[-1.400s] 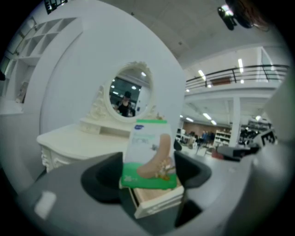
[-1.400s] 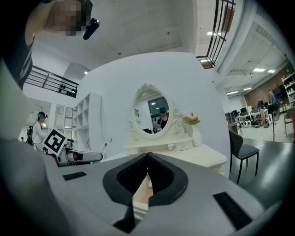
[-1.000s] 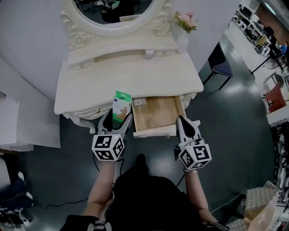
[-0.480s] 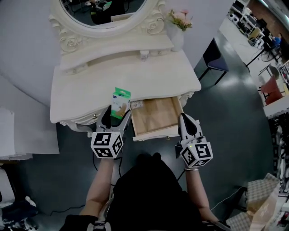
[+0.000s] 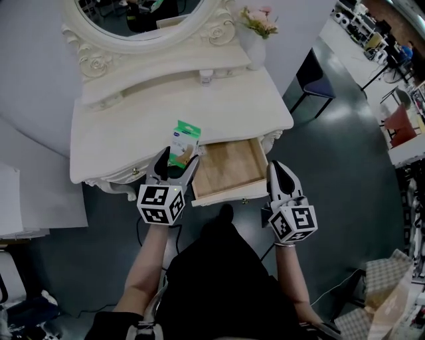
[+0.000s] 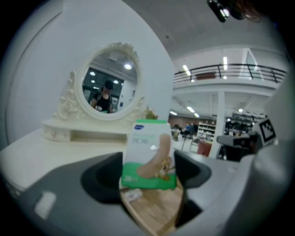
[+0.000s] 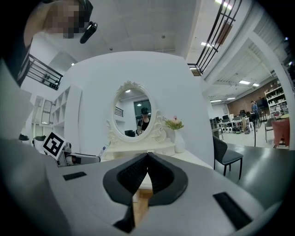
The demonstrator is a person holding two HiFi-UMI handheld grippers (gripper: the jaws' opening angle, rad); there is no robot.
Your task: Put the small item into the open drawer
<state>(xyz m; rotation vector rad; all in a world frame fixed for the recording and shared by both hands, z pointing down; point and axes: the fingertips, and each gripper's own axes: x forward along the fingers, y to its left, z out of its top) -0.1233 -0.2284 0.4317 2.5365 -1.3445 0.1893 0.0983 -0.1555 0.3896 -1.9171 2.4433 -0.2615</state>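
Note:
A small green-and-white plaster box (image 5: pixel 183 143) (image 6: pixel 148 154) stands upright between the jaws of my left gripper (image 5: pixel 176 163) (image 6: pixel 148 171), which is shut on it. It hangs over the left front corner of the open wooden drawer (image 5: pixel 229 167) (image 6: pixel 154 209) of the cream dressing table (image 5: pixel 153 113). A small white item (image 6: pixel 133 195) lies in the drawer's back left corner. My right gripper (image 5: pixel 279 178) (image 7: pixel 147 167) is shut and empty, held just off the drawer's right front corner.
An oval mirror (image 5: pixel 143 16) (image 7: pixel 132 110) and a vase of flowers (image 5: pixel 254 32) (image 7: pixel 175 133) stand at the back of the table. A dark chair (image 5: pixel 316 78) (image 7: pixel 227 154) stands to the right. A white panel (image 5: pixel 36 206) is on the floor at left.
My left gripper has carried the box to the right, from beside the drawer to over its left front corner. The right gripper has hardly moved.

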